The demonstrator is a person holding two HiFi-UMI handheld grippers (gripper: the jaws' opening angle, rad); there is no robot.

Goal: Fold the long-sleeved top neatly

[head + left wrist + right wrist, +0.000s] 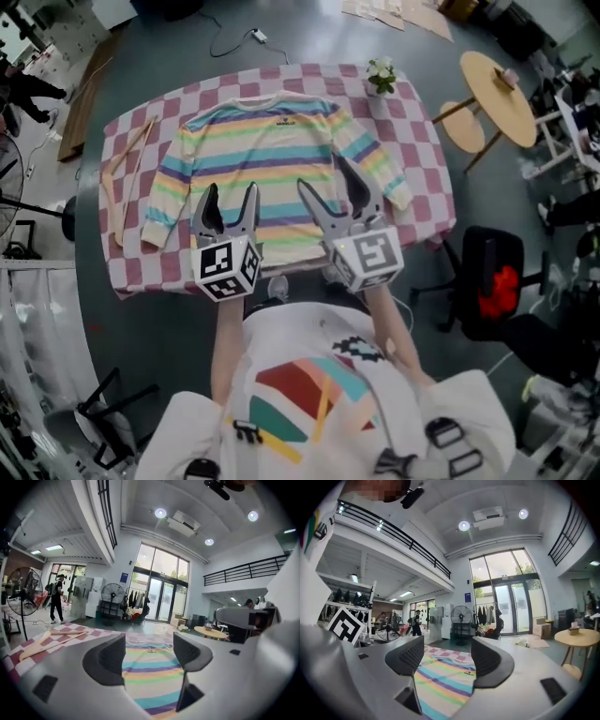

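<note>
Hovering over the near hem, the left gripper point(232, 199) and right gripper point(328, 186) both hold their jaws wide apart with nothing between them. The long-sleeved top point(272, 150) lies flat, front up, on the checked tablecloth point(424, 169), collar at the far side and sleeves angled out; it looks light, soft and limp, so I judge it best pinched at a cuff or hem corner, or it will sag and bunch. Farther off, a wooden hanger point(127, 164) lies at the cloth's left and a small flower pot point(381, 79) stands at its far right corner.
</note>
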